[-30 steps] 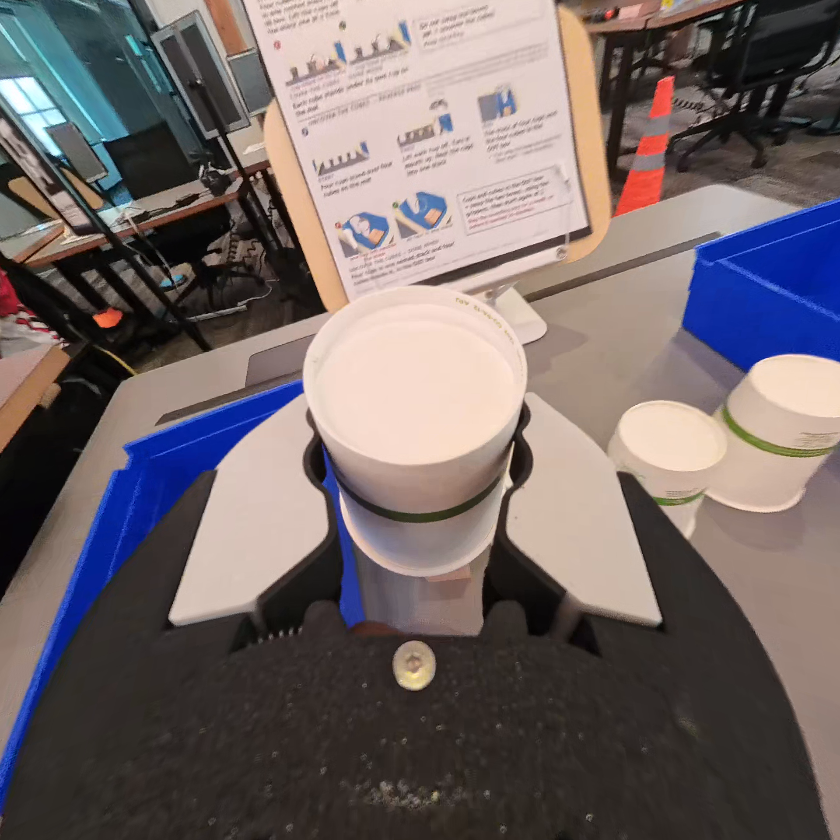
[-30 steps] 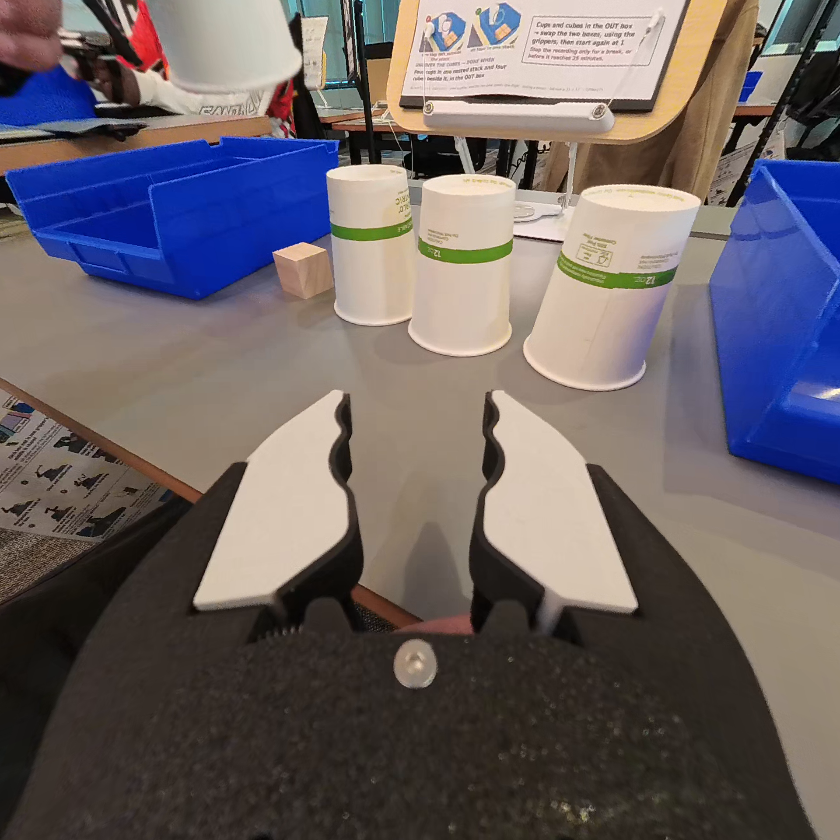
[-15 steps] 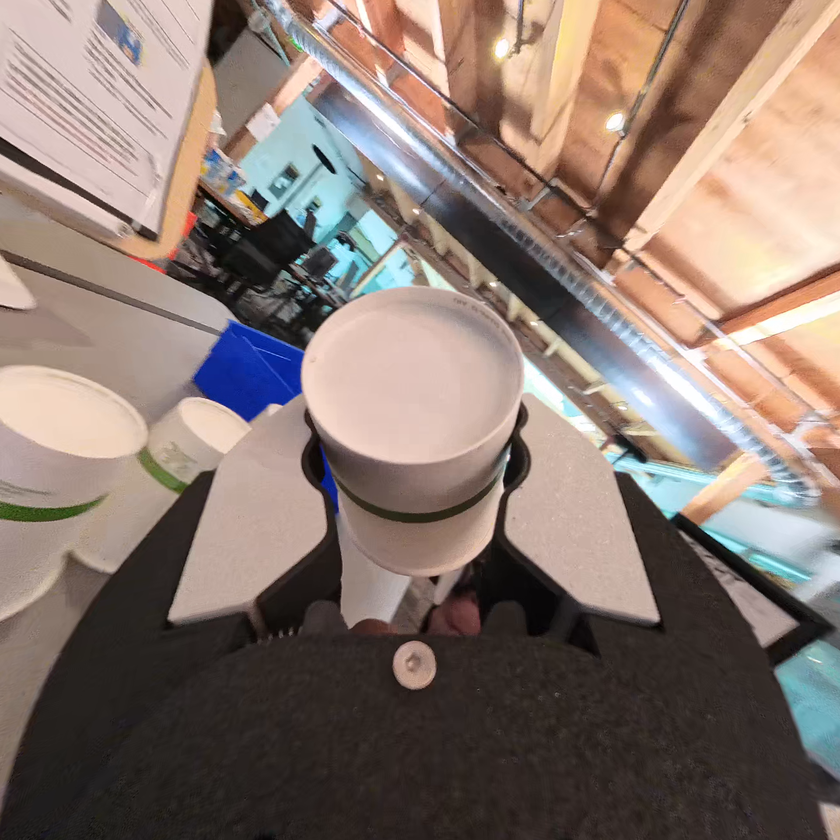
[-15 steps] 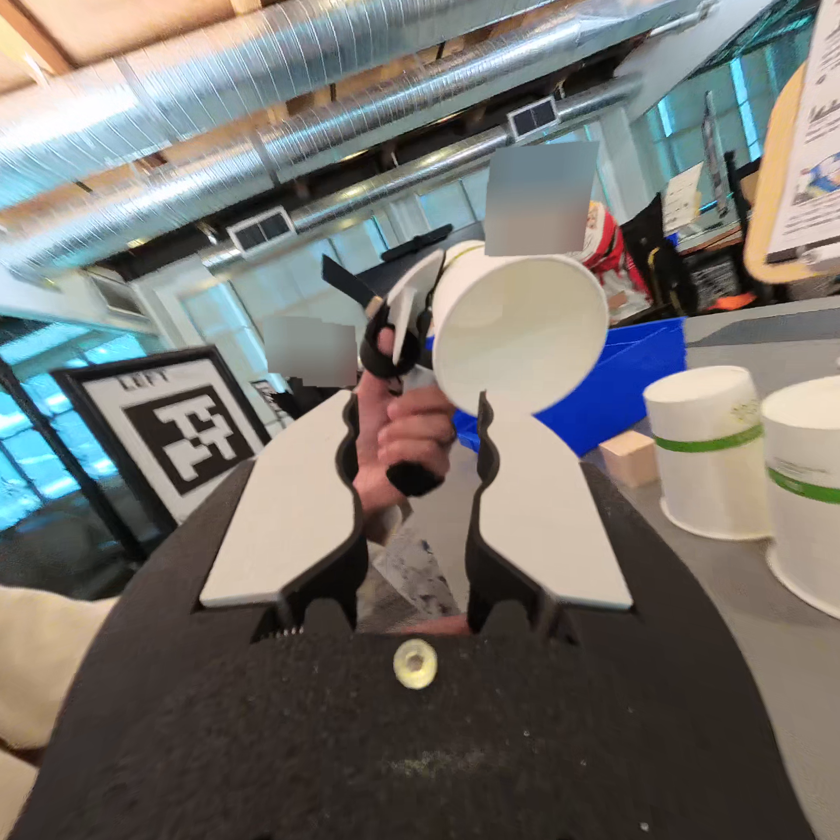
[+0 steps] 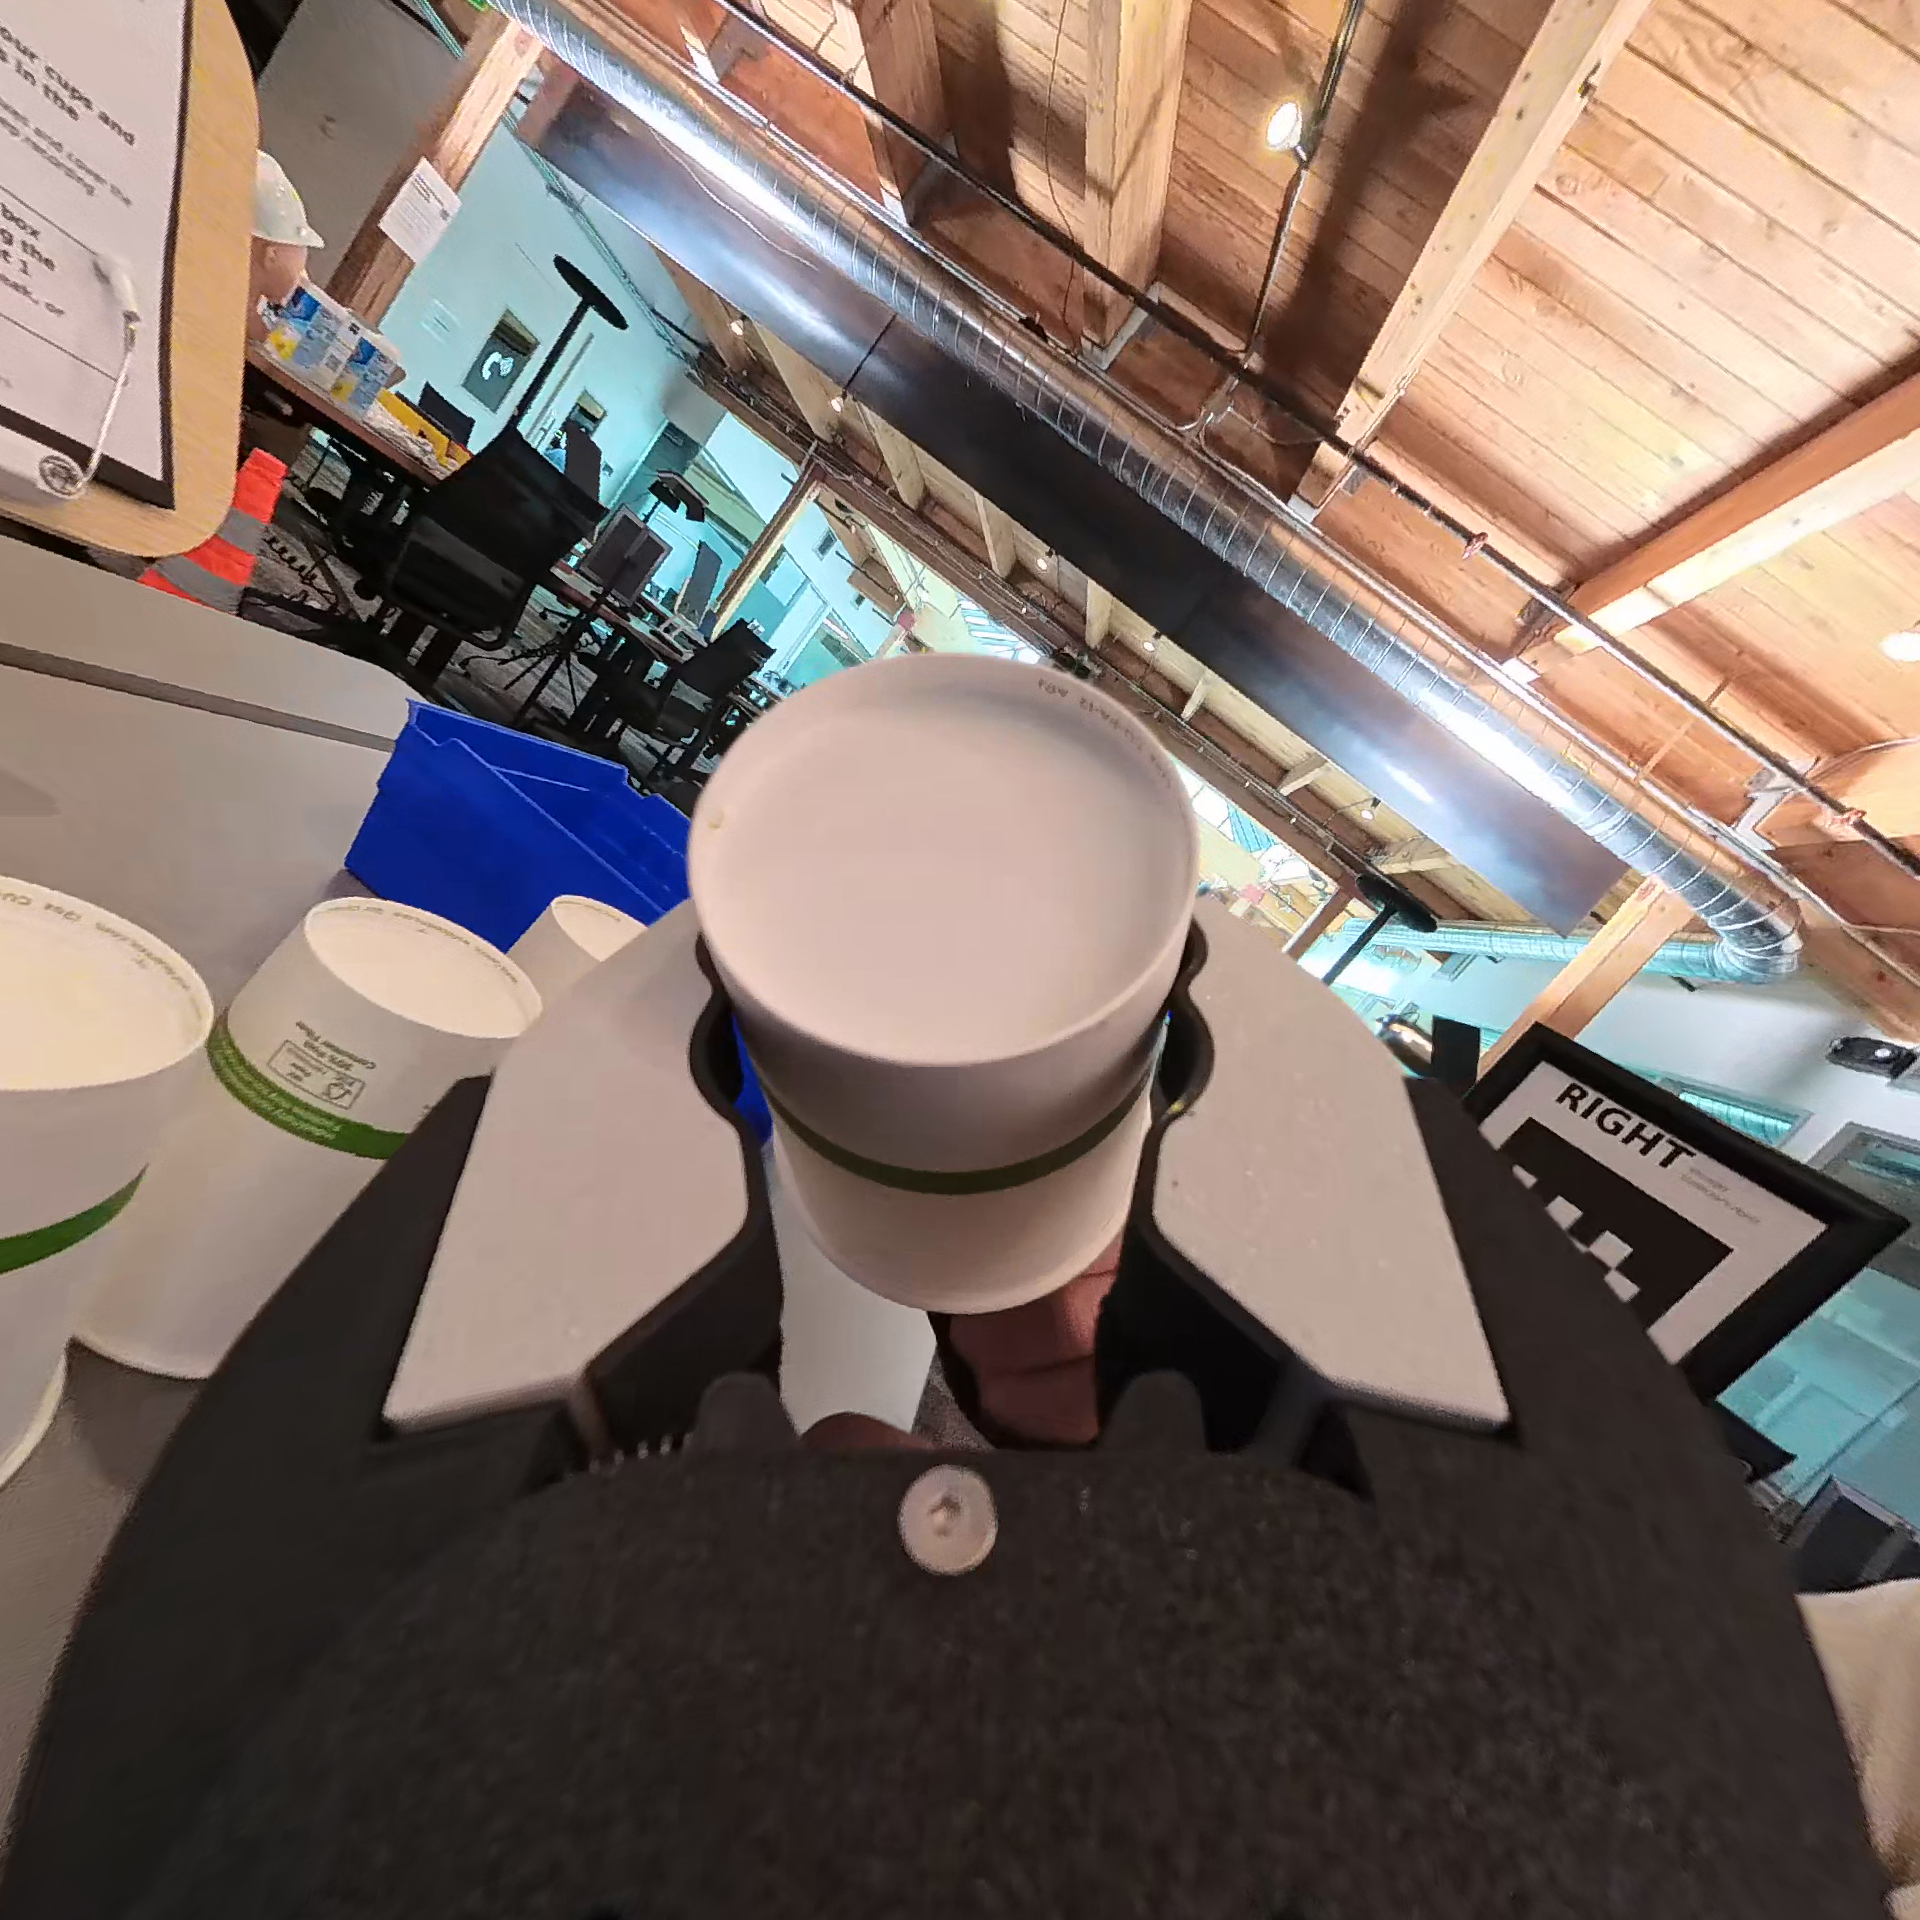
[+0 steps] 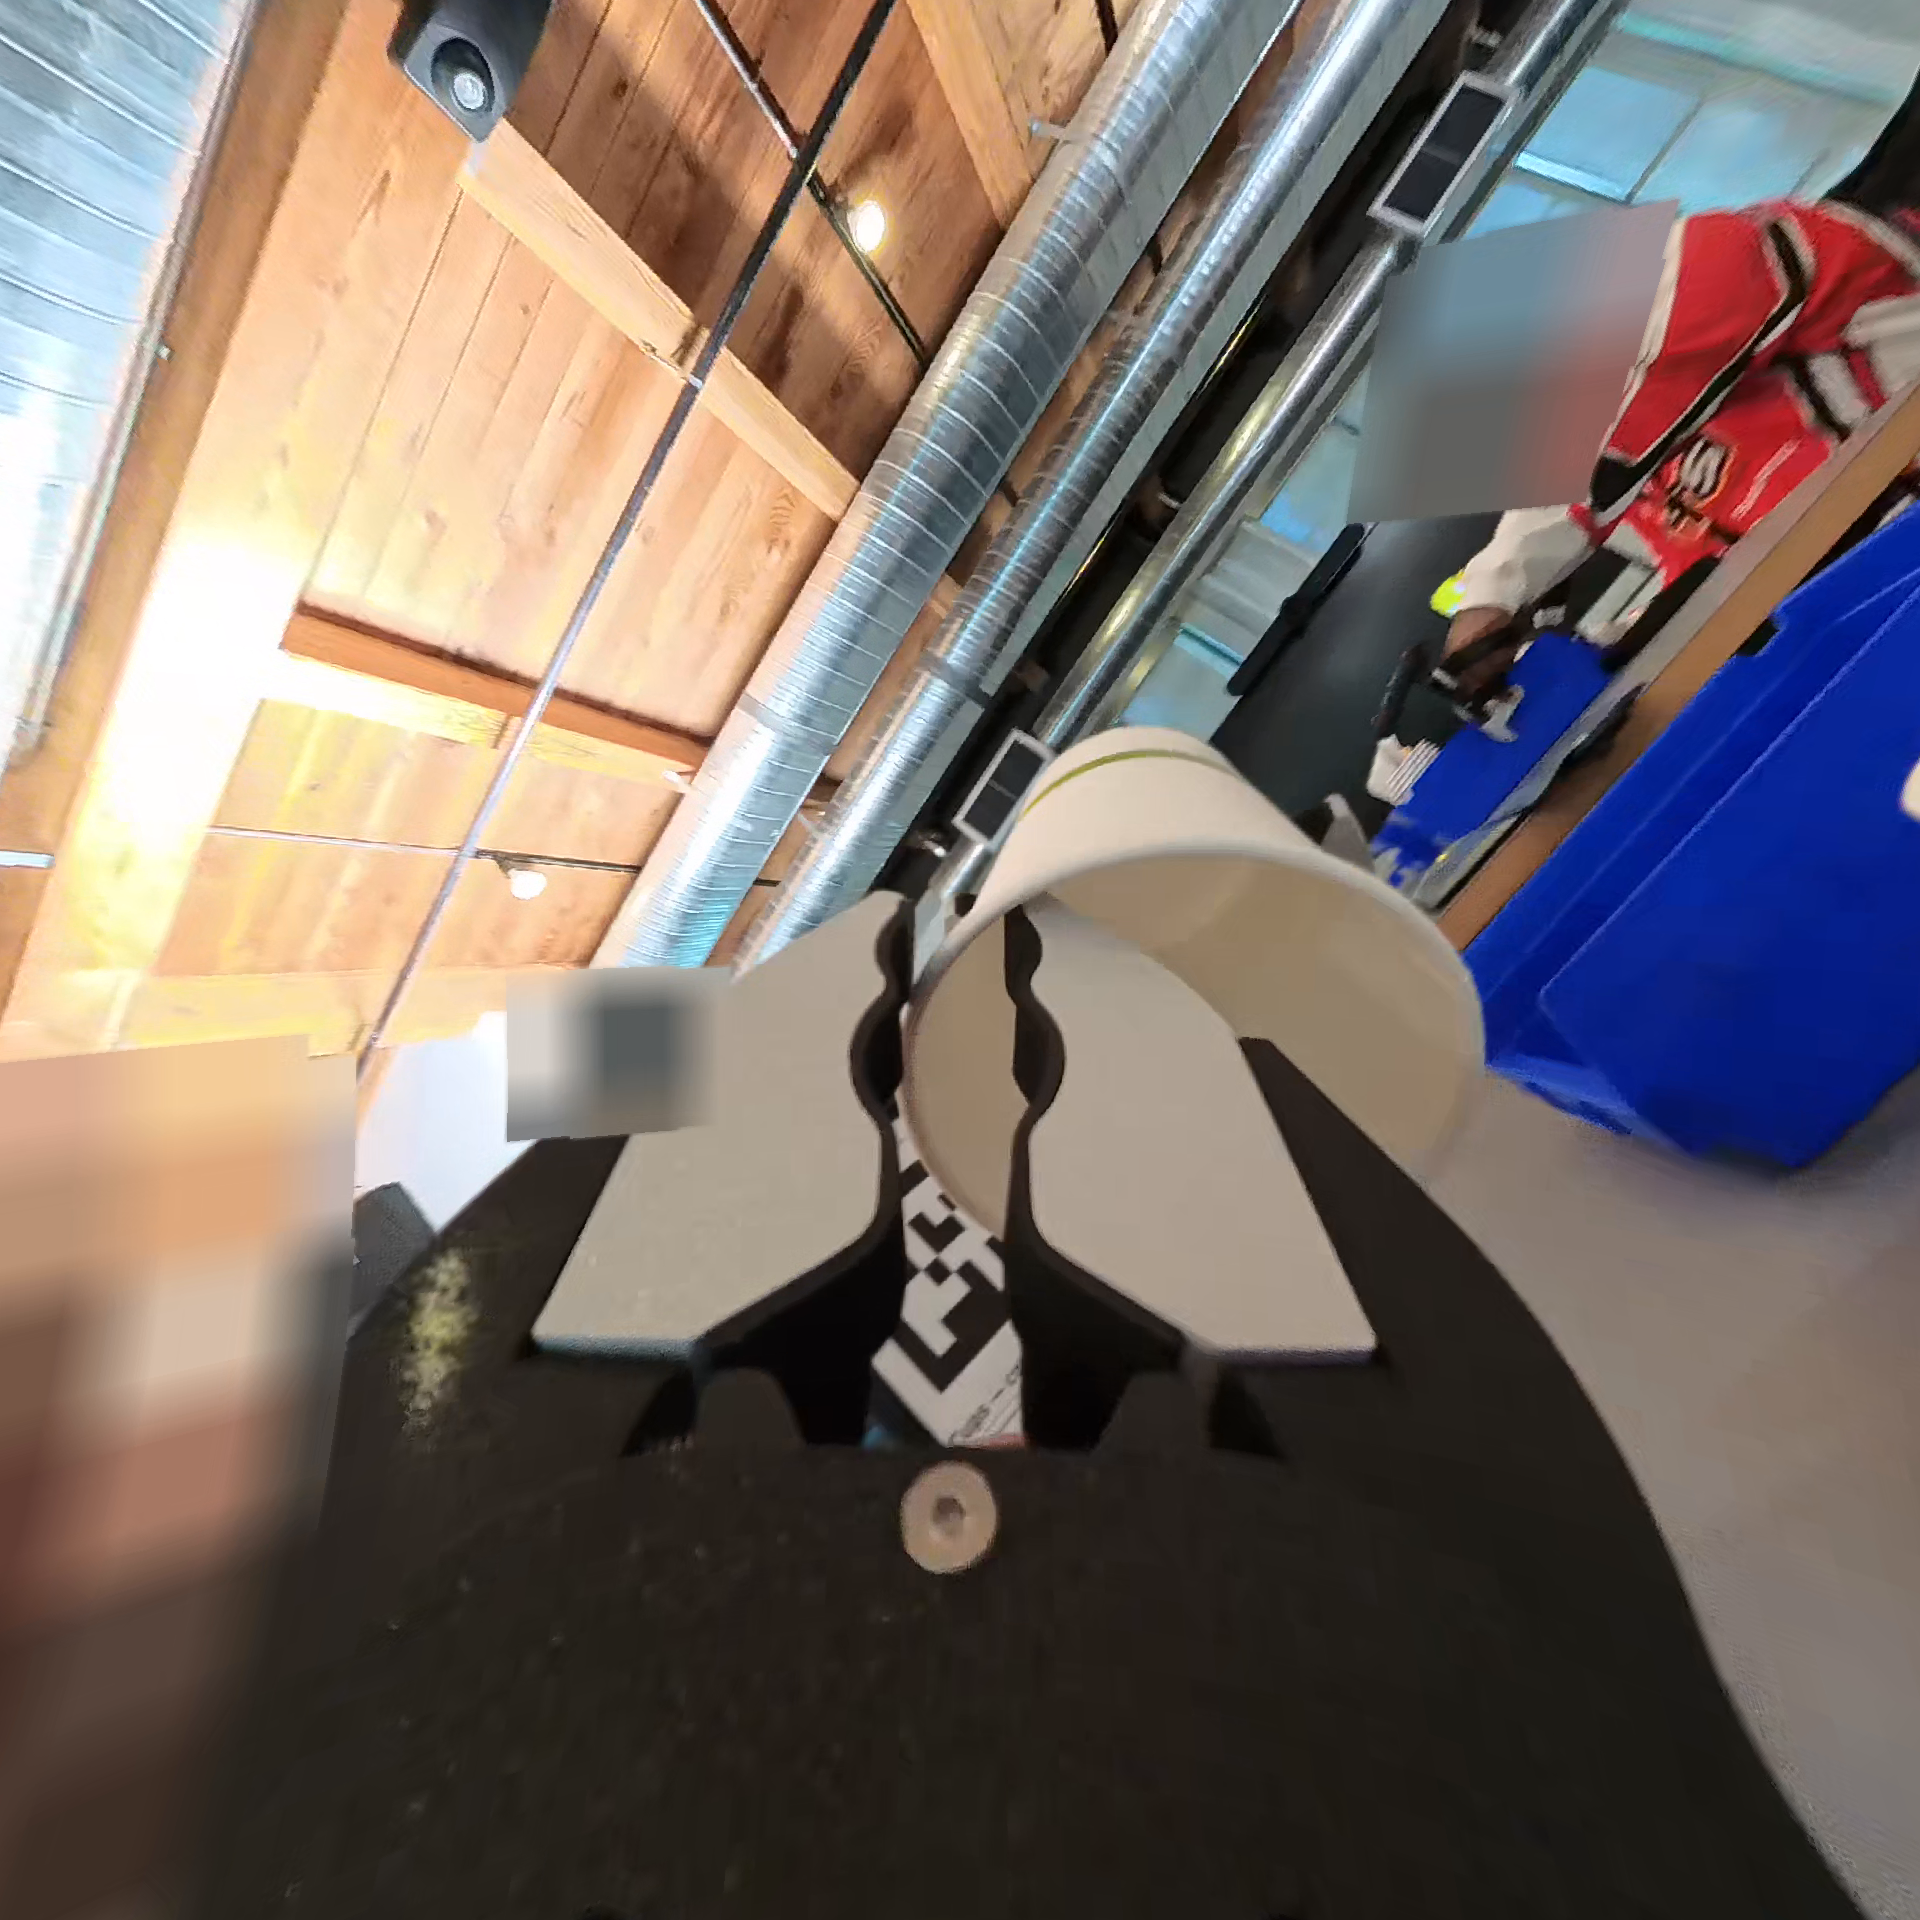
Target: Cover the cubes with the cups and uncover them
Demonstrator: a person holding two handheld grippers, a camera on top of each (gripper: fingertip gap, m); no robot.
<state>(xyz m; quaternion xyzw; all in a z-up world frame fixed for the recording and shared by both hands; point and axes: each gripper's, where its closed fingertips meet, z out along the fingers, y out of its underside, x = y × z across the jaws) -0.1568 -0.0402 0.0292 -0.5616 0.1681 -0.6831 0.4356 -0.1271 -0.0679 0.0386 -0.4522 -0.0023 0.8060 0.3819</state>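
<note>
My left gripper (image 5: 945, 935) is shut on a white paper cup with a green band (image 5: 940, 883), held in the air with its base pointing away from me. In the right wrist view the same cup (image 6: 1195, 862) lies on its side, mouth towards my right gripper (image 6: 961, 925). The cup's rim wall passes between the right jaws, which stand narrowed with a gap still showing. Three more cups stand upside down on the grey table (image 5: 156, 748): one at far left (image 5: 73, 1060), one beside it (image 5: 343, 1049) and one behind (image 5: 577, 935). No cube is in view.
A blue bin (image 5: 499, 831) sits behind the cups, and another blue bin (image 6: 1714, 935) is at the right of the right wrist view. An instruction board (image 5: 197, 312) stands at top left and a framed marker board (image 5: 1662, 1216) at right. A person in a red jersey (image 6: 1766, 343) is beyond.
Both grippers tilted up and turned towards each other. The right gripper came up to the mouth of the held cup and its jaws narrowed around the rim. The left gripper kept its hold.
</note>
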